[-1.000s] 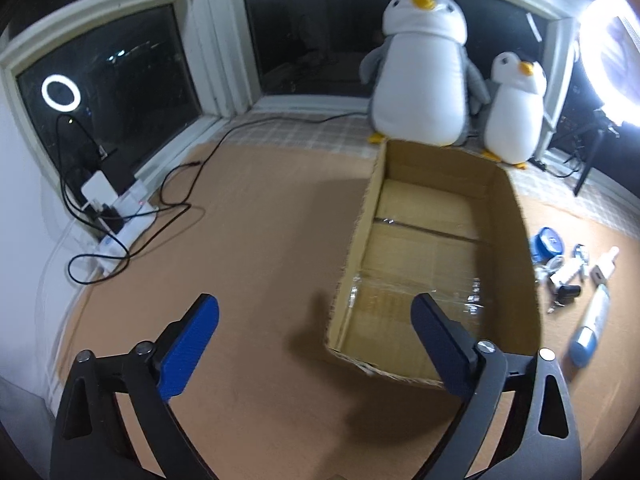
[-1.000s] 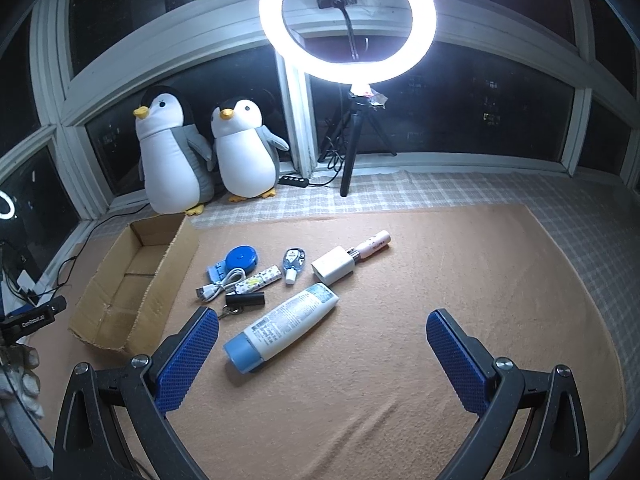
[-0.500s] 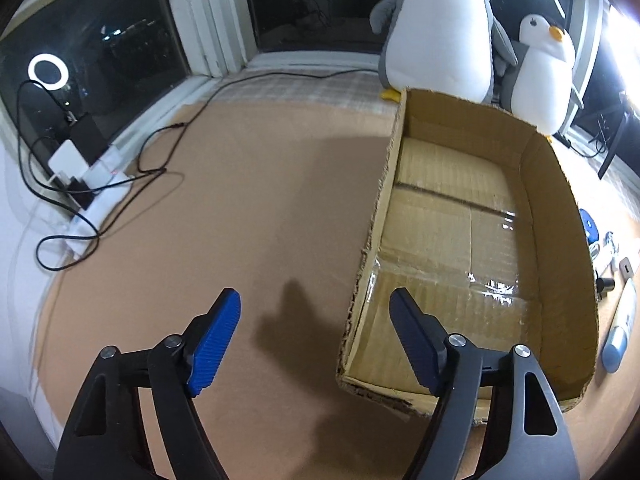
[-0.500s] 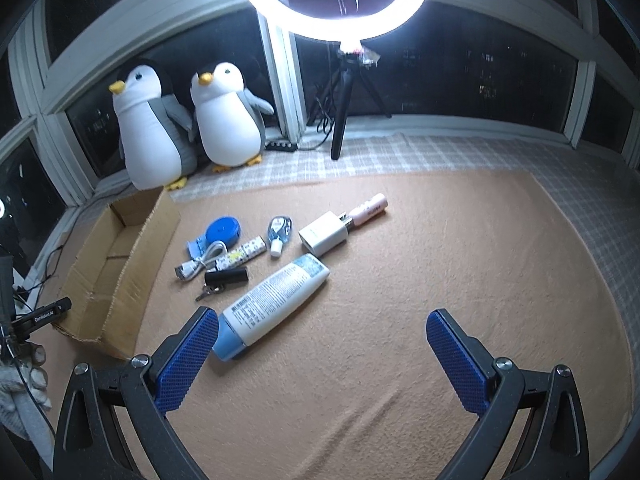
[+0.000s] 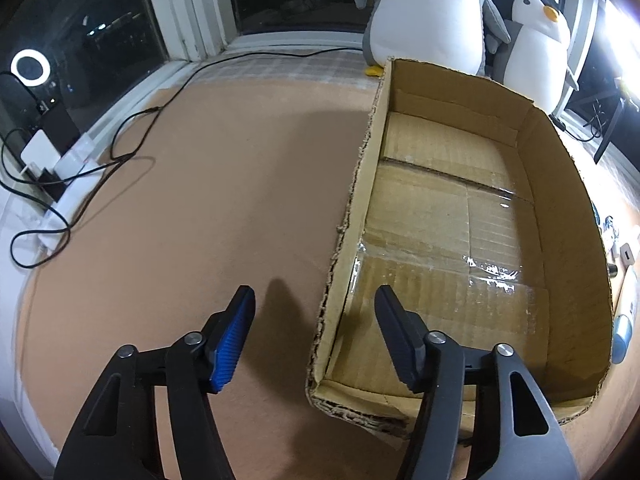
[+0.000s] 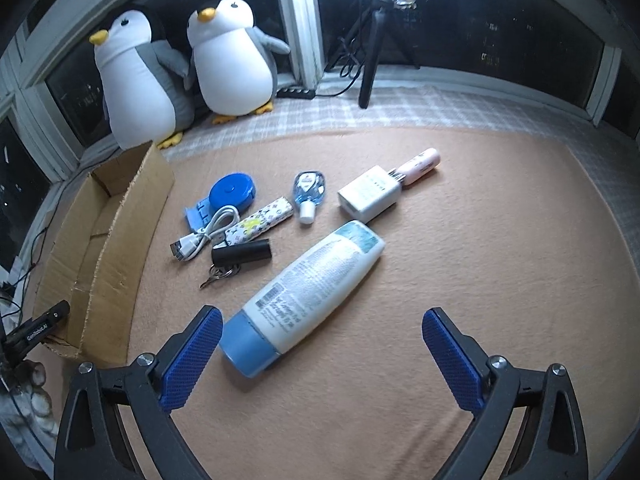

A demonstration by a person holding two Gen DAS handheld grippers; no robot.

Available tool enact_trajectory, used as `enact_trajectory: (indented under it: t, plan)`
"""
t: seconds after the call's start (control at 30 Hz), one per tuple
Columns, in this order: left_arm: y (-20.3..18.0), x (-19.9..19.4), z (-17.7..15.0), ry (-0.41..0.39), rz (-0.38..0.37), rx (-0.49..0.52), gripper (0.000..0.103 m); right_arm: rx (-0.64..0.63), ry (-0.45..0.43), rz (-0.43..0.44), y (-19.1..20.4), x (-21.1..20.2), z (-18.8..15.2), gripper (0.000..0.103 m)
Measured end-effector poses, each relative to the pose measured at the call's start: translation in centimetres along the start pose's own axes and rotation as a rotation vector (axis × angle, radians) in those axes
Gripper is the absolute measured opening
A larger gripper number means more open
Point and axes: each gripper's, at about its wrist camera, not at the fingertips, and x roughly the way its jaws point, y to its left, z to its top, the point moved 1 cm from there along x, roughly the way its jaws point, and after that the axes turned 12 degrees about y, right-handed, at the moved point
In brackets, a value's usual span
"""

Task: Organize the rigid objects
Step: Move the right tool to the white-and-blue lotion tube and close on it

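Observation:
An empty cardboard box (image 5: 560, 208) lies on the tan mat; it also shows at the left of the right wrist view (image 6: 116, 248). My left gripper (image 5: 314, 304) is open and straddles the box's left wall near its front corner. My right gripper (image 6: 320, 330) is wide open just above the mat, near the blue cap of a white lotion bottle (image 6: 312, 284). Beyond lie a black cylinder with keys (image 6: 242, 256), a white USB cable (image 6: 208, 232), a patterned stick (image 6: 260, 222), a blue tape measure (image 6: 232, 194), a small sanitizer bottle (image 6: 308, 190), a white charger (image 6: 370, 194) and a pink tube (image 6: 420, 162).
Two plush penguins (image 6: 180, 72) stand by the window behind the box. A ring-light tripod (image 6: 372, 52) stands at the back. Black cables and a power strip (image 5: 60, 184) lie at the mat's left edge. Windows ring the mat.
My left gripper has moved forward and right and narrowed, now straddling the box's left wall. My right gripper has moved down and forward toward the lotion bottle.

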Motion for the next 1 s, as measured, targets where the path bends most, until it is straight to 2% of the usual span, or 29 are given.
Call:
enact_trajectory:
  t: [0.1, 0.27, 0.63, 0.8, 0.87, 1.0]
  plan:
    - [-0.2, 0.0, -0.1, -0.002, -0.012, 0.003, 0.057, -0.002, 0.032, -0.001, 0.9, 1.1, 0.4, 0.096]
    - [0.1, 0.1, -0.1, -0.006, -0.029, 0.002, 0.057, 0.009, 0.083, -0.028, 1.8, 2.8, 1.0, 0.09]
    - [0.4, 0.2, -0.2, -0.011, -0.06, 0.003, 0.056, 0.017, 0.122, -0.112, 2.4, 5.0, 1.4, 0.084]
    - [0.5, 0.3, -0.2, -0.004, -0.067, 0.003, 0.056, -0.004, 0.151, -0.122, 2.0, 5.7, 1.3, 0.066]
    - [0.5, 0.4, -0.2, 0.0, -0.069, 0.004, 0.056, -0.008, 0.164, -0.114, 1.6, 5.8, 1.1, 0.055]
    - [0.5, 0.4, 0.0, 0.009, -0.067, 0.01, 0.056, -0.031, 0.165, -0.093, 0.7, 5.6, 0.9, 0.046]
